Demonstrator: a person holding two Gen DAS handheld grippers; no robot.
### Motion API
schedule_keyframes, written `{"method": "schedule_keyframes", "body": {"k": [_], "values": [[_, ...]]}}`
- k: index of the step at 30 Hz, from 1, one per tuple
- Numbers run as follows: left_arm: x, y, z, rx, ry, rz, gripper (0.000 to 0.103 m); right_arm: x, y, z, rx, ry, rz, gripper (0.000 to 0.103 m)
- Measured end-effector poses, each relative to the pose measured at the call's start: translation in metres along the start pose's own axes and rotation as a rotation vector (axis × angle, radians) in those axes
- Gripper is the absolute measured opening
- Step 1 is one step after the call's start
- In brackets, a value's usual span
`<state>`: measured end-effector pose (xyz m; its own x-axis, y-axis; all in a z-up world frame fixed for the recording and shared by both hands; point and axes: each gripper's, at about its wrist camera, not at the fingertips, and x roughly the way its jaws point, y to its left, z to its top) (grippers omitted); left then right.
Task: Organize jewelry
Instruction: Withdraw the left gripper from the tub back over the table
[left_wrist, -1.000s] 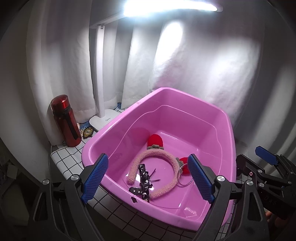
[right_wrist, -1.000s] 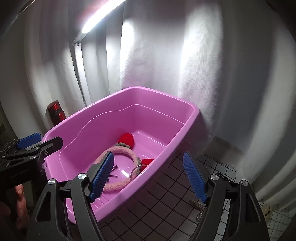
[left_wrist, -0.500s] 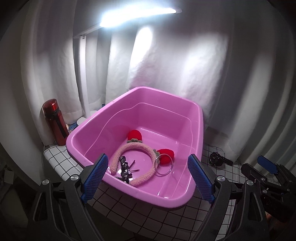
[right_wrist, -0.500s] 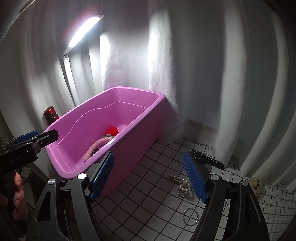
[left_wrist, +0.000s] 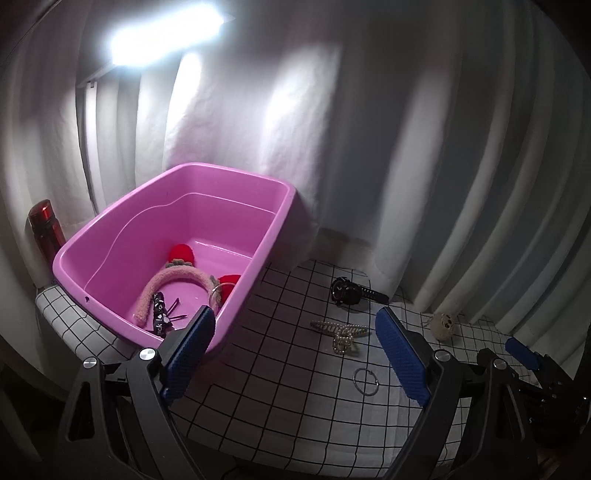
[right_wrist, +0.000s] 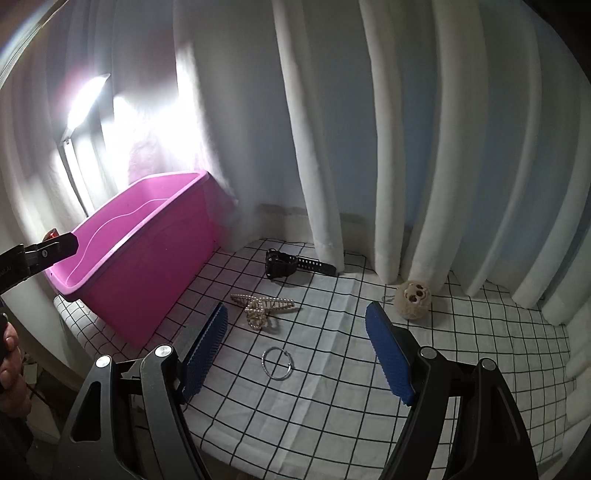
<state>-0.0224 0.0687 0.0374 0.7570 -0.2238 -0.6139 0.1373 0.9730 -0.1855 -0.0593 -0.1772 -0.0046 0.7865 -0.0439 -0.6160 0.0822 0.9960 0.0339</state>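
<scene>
A pink tub (left_wrist: 280, 188) (right_wrist: 147, 266) stands on the checked cloth and holds a pink headband with red ears (left_wrist: 173, 275), a black ribbon (left_wrist: 159, 314), dark hairpins and a silver ring (left_wrist: 218, 293). On the cloth to its right lie a black watch (left_wrist: 347, 291) (right_wrist: 282, 264), a pearl hair claw (left_wrist: 341, 332) (right_wrist: 260, 308), a silver ring (left_wrist: 365, 376) (right_wrist: 277, 363) and a beige skull ball (left_wrist: 443, 325) (right_wrist: 413, 298). My left gripper (left_wrist: 295, 350) is open and empty beside the tub's near right corner. My right gripper (right_wrist: 297, 345) is open and empty, hovering over the silver ring.
A red bottle (left_wrist: 46, 229) stands left of the tub by a lit desk lamp (left_wrist: 162, 33). White curtains close off the back and right. The cloth's front edge drops off just below both grippers.
Both grippers have swung right, away from the tub toward the cloth. The watch, hair claw, ring and skull ball have come into view. Both stay open.
</scene>
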Motion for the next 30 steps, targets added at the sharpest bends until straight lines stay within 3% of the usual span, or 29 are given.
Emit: {"method": "schedule_keyframes", "body": {"k": [6,13,24,30], "values": [[0.013,-0.037,-0.014,0.036,0.045,-0.047,0.087,-0.008,-0.039,-0.014,0.057,0.003,-0.048,0.074],[0.047,-0.065,-0.033,0.067,0.108,-0.044,0.088,0.0,-0.074,-0.032,0.102,0.035,-0.085,0.074],[0.118,-0.075,-0.063,0.088,0.19,0.015,0.088,0.041,-0.113,-0.055,0.169,0.086,-0.106,0.074],[0.148,-0.084,-0.087,0.091,0.221,0.008,0.088,0.074,-0.125,-0.059,0.165,0.099,-0.108,0.074]]}}
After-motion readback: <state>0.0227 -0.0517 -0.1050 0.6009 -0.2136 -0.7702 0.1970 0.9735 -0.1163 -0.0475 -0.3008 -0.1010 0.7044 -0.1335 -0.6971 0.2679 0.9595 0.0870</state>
